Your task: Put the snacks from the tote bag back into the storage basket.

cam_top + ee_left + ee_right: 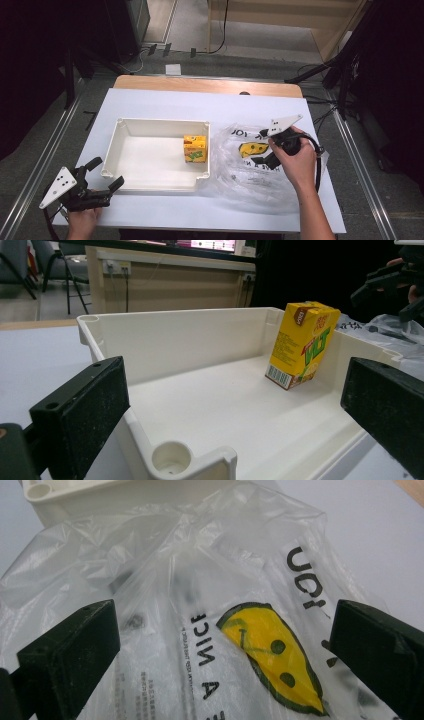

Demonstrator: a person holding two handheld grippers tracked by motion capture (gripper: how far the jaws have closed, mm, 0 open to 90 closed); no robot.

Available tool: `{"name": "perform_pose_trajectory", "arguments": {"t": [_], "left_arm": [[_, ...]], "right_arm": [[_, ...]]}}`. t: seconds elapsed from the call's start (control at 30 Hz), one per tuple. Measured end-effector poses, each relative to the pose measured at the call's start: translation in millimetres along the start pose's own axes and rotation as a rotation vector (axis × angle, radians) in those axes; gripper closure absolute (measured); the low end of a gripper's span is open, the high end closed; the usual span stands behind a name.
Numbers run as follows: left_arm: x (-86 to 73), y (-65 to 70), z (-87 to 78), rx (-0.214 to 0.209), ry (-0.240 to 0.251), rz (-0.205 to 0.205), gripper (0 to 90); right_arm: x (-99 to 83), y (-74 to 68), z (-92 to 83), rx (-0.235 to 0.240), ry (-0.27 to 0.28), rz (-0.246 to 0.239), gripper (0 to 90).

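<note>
Your right gripper (220, 645) fingers apart, poised over plastic bag (250, 160), which lies crumpled on counter (150, 102) beside white tray (120, 137). Bag light, limp, slippery (probably): pinch raised fold. Left gripper (102, 175) fingers apart at tray corner.

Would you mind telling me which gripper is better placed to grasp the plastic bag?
The right gripper: it hangs open directly over the plastic bag. The left gripper sits at the tray's far corner.
</note>
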State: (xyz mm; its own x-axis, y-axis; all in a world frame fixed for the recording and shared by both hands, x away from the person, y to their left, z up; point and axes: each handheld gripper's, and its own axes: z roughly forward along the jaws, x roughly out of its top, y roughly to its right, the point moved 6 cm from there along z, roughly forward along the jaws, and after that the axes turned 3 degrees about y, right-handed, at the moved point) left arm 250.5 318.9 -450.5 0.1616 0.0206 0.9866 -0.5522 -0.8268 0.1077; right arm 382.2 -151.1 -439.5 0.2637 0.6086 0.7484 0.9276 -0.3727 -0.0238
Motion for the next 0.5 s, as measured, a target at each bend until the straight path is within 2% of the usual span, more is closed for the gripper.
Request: {"name": "perform_pose_trajectory", "arguments": {"t": [0.5], "left_arm": [[-0.4,0.8,0.0,0.001,-0.004,0.011,0.0]], "right_arm": [[-35.7,-2.6,-13.1,-0.027,0.031,0.043,1.4]]}}
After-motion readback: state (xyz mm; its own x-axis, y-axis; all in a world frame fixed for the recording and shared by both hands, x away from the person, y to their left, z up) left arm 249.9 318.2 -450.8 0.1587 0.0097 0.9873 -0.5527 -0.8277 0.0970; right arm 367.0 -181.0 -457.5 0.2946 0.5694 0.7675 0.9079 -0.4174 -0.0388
